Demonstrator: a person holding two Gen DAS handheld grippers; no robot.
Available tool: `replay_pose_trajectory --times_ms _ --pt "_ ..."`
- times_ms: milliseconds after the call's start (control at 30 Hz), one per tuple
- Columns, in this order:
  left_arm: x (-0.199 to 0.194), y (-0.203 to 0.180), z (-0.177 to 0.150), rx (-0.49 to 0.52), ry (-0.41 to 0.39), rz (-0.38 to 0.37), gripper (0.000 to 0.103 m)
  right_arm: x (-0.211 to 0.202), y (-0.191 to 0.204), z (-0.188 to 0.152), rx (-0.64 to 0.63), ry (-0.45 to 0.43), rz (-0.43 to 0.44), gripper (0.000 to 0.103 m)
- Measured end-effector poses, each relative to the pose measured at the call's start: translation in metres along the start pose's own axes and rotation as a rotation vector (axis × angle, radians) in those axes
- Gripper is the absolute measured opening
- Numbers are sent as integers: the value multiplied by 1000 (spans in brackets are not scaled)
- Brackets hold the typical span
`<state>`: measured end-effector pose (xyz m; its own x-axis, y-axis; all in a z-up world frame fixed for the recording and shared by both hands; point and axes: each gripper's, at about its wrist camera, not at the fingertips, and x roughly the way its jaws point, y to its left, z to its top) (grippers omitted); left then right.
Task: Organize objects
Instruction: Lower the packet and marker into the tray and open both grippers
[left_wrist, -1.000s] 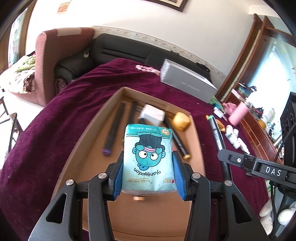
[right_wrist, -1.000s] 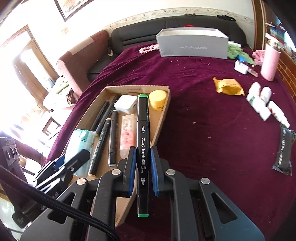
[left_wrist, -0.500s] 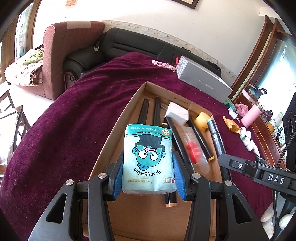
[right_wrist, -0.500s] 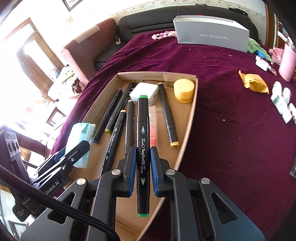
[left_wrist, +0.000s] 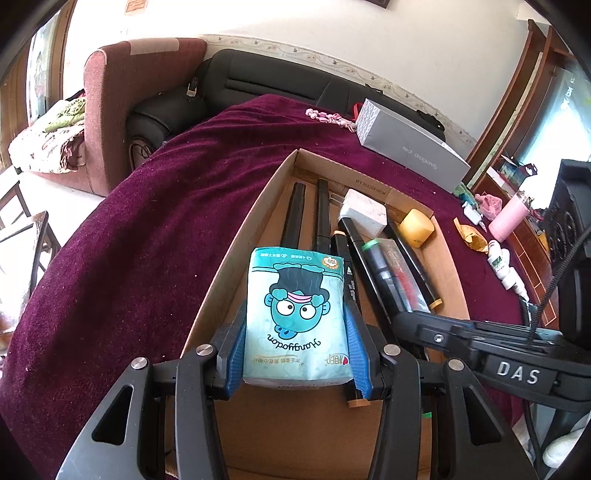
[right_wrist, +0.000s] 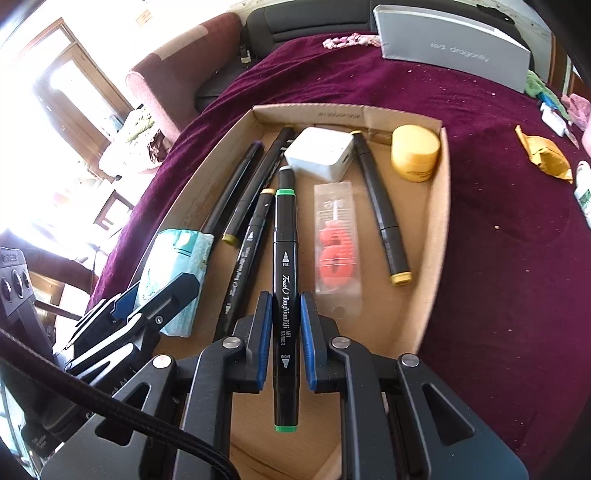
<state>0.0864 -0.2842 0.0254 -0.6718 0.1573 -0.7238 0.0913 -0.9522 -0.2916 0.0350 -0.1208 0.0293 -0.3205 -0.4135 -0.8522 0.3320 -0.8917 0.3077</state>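
My left gripper (left_wrist: 295, 325) is shut on a teal tissue pack (left_wrist: 297, 314) with a cartoon face, held above the near left part of the shallow cardboard tray (left_wrist: 255, 218). In the right wrist view the same pack (right_wrist: 177, 273) shows at the tray's left side between the left gripper's fingers. My right gripper (right_wrist: 284, 321) is shut on a black green-capped art marker (right_wrist: 285, 280), held lengthwise over the middle of the tray (right_wrist: 432, 236). Inside the tray lie several black markers (right_wrist: 380, 210), a white adapter block (right_wrist: 321, 153), a yellow round tin (right_wrist: 415, 153) and a clear packet with red contents (right_wrist: 336, 243).
The tray sits on a maroon cloth (left_wrist: 140, 236). A grey box (left_wrist: 410, 151) lies beyond it. To the right are a crumpled yellow wrapper (right_wrist: 545, 153), small white bottles (left_wrist: 506, 269) and a pink cup (left_wrist: 508, 221). A sofa (left_wrist: 147, 85) stands behind.
Both grippers have moved lower and further over the tray, the right one more; the marker now hangs above the tray's middle rather than its near right edge. Both grips are unchanged.
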Motion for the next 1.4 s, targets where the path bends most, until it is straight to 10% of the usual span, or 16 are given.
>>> replay_pose_trajectory --times_ms 1400 --pt "2 -5 -4 75 -7 98 49 17 4 -6 46 23 -13 14"
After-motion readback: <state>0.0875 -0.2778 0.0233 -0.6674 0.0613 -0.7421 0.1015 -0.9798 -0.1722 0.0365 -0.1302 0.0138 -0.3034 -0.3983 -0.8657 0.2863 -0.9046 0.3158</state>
